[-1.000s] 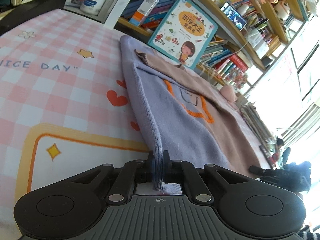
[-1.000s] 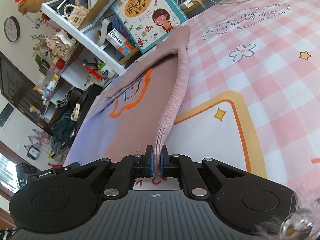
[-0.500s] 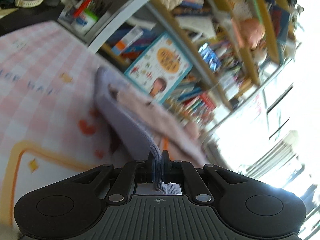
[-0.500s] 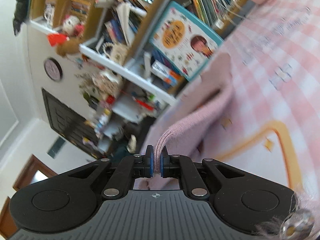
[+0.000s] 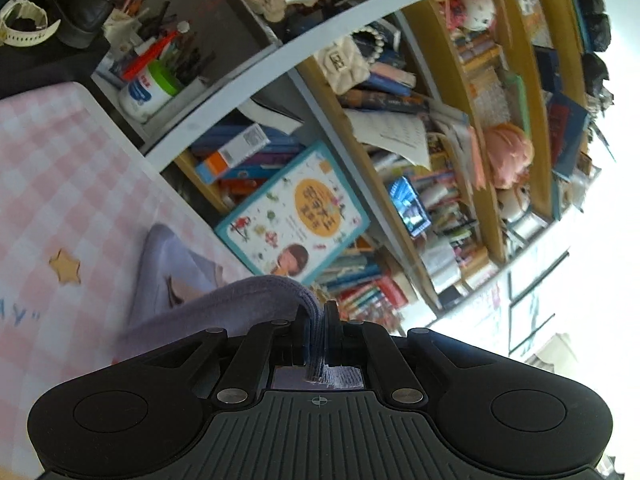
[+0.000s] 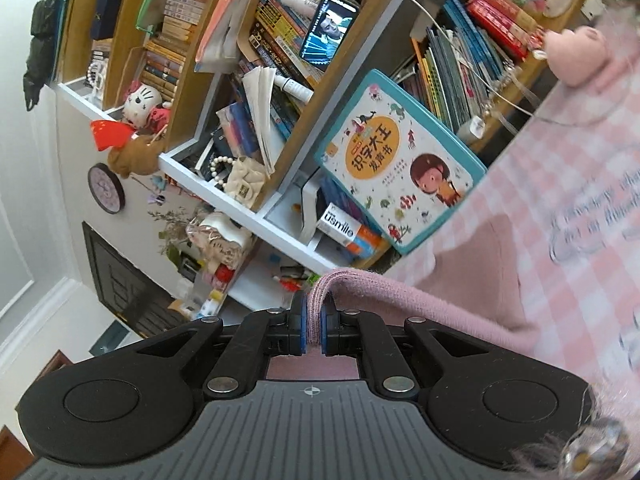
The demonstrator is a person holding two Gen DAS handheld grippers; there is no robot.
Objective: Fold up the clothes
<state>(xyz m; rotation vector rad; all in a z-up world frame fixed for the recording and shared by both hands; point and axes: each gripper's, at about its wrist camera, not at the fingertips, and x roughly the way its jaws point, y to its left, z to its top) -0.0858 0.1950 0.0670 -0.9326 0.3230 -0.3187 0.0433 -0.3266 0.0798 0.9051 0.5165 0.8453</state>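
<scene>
A knit garment, lilac on one half and dusty pink on the other, lies on a pink checked sheet. In the left wrist view my left gripper (image 5: 319,316) is shut on the lilac hem (image 5: 256,292), which arches up from the cloth below (image 5: 160,264). In the right wrist view my right gripper (image 6: 315,312) is shut on the pink hem (image 6: 360,280), and the pink fabric (image 6: 480,276) drapes down to the sheet at the right. Both grippers point about level toward the bookshelf. Most of the garment is hidden below the gripper bodies.
The pink checked sheet (image 5: 52,184) covers the surface. A teal children's book (image 5: 292,216) leans against a crowded bookshelf (image 5: 400,92) just beyond the sheet's far edge. A phone on a cable (image 6: 328,32) sits in the shelf. A pink plush (image 6: 576,56) lies at the far right.
Both grippers have lifted and tipped up with the hems still clamped. The garment's near edge has risen off the sheet, and the views now face the bookshelf instead of the flat garment.
</scene>
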